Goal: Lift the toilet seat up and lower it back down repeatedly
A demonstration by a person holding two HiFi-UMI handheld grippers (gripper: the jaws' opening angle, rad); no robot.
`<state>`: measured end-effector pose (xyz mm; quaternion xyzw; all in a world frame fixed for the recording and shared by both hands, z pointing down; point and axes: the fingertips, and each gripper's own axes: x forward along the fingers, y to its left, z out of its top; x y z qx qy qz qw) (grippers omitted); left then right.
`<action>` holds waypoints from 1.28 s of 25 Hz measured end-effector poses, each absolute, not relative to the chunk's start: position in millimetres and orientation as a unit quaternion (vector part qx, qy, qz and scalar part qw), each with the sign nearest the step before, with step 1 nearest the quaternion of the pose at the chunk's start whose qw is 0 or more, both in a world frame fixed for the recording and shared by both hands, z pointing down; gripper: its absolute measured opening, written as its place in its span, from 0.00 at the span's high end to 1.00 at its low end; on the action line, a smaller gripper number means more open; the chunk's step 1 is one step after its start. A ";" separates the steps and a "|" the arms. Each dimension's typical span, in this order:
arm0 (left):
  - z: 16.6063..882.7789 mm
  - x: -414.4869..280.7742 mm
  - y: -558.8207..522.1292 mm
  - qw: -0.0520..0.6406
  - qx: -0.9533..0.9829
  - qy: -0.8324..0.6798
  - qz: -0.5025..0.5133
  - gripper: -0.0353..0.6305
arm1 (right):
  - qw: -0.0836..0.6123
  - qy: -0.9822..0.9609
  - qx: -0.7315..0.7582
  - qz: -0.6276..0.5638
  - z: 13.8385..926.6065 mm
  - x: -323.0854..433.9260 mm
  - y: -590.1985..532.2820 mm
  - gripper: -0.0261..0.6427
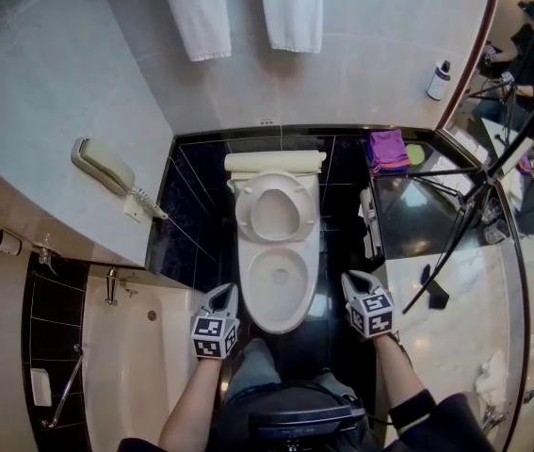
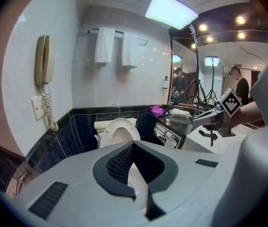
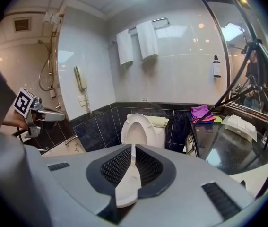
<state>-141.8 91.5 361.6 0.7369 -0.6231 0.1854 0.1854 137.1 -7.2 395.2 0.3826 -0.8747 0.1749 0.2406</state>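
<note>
The white toilet's seat (image 1: pixel 276 207) stands raised against the tank, and the bowl's rim (image 1: pixel 252 285) lies bare below it. The upright seat also shows in the left gripper view (image 2: pixel 119 130) and the right gripper view (image 3: pixel 137 128). My left gripper (image 1: pixel 221 298) hovers at the bowl's front left. Its jaws stand slightly apart with nothing between them (image 2: pixel 134 162). My right gripper (image 1: pixel 357 282) hovers at the bowl's front right. Only a narrow gap parts its jaws (image 3: pixel 133 162), and the bowl shows through it. Neither gripper touches the toilet.
A wall phone (image 1: pixel 106 168) hangs at the left above a bathtub (image 1: pixel 125 365). Two towels (image 1: pixel 238 8) hang over the tank. To the right is a dark counter (image 1: pixel 417 215) with a purple cloth (image 1: pixel 389 149), a tripod (image 1: pixel 464 224) and a bottle (image 1: pixel 439 81).
</note>
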 end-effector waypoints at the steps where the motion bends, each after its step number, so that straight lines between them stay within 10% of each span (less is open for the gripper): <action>1: 365.3 -142.5 84.0 0.186 0.739 -0.619 0.189 0.95 | 0.250 -0.875 0.379 0.166 397.8 130.6 -15.8 0.88; 13: 436.4 -159.7 -38.1 0.193 0.766 -0.574 0.216 0.95 | 0.369 -0.875 0.312 0.010 448.1 16.5 -155.5 0.64; 32: 526.2 -174.2 -131.3 0.226 0.770 -0.563 0.198 0.95 | 0.465 -0.829 0.232 -0.206 515.1 -117.4 -334.0 0.65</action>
